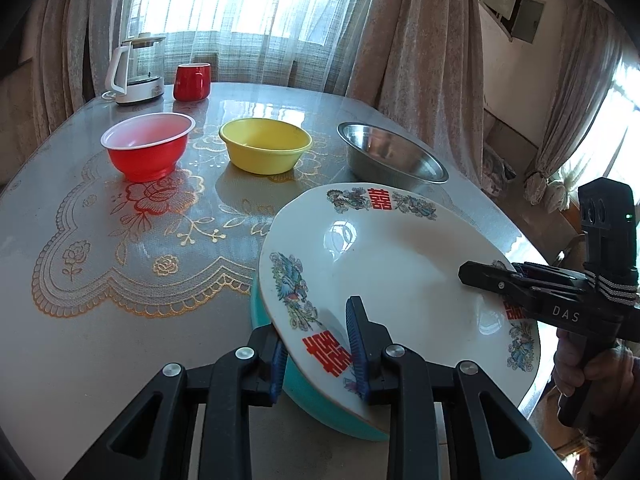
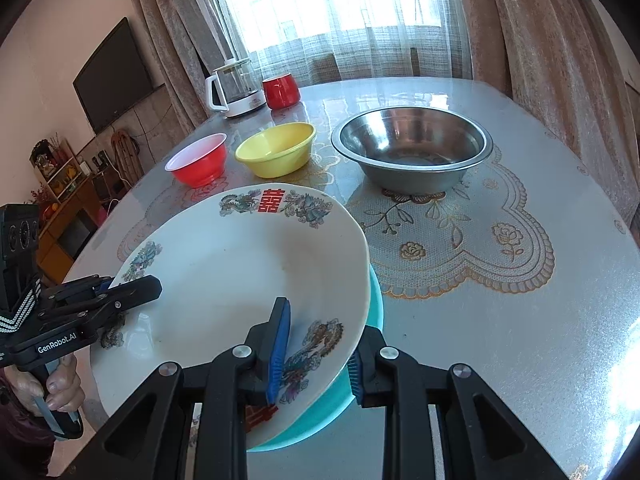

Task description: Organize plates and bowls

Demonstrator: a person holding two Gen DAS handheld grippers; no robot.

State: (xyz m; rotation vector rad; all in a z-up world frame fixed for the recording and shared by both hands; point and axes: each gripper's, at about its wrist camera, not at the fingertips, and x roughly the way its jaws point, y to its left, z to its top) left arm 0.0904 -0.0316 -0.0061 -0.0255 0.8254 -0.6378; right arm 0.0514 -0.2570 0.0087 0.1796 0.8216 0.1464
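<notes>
Plate point(image 1: 384, 256), white glazed ceramic w/ red characters and bird prints on the rim, is held tilted over a teal dish point(image 1: 316, 400), near edge of the tabletop point(image 1: 80, 320). Whether the plate rests on the teal dish or is just clear of it cannot be told.

Left tool point(image 1: 316, 344) is clenched on the plate rim, one blue pad on top, one under. Right tool point(image 2: 316, 356) is clenched on the opposite rim in the same way. Each tool is also seen from the other's cam, gripping the far rim.

Handling, judged:
- Plate: stiff, prob. fairly heavy for a rim pinch, glaze slippery, breakable if dropped or knocked.
- Grip is best taken on the flat rim band, on opposite sides, so weight is shared; the sloped centre is to be avoided.
- Tilt should be kept low; slip at the pads is the main risk.

Others on the tabletop, well apart from the plate: red bowl point(image 1: 148, 146), yellow bowl point(image 1: 265, 145), steel bowl point(image 2: 412, 152). Plastic bowls are judged light and tough; steel bowl stiff, smooth, best taken by its rolled lip.
</notes>
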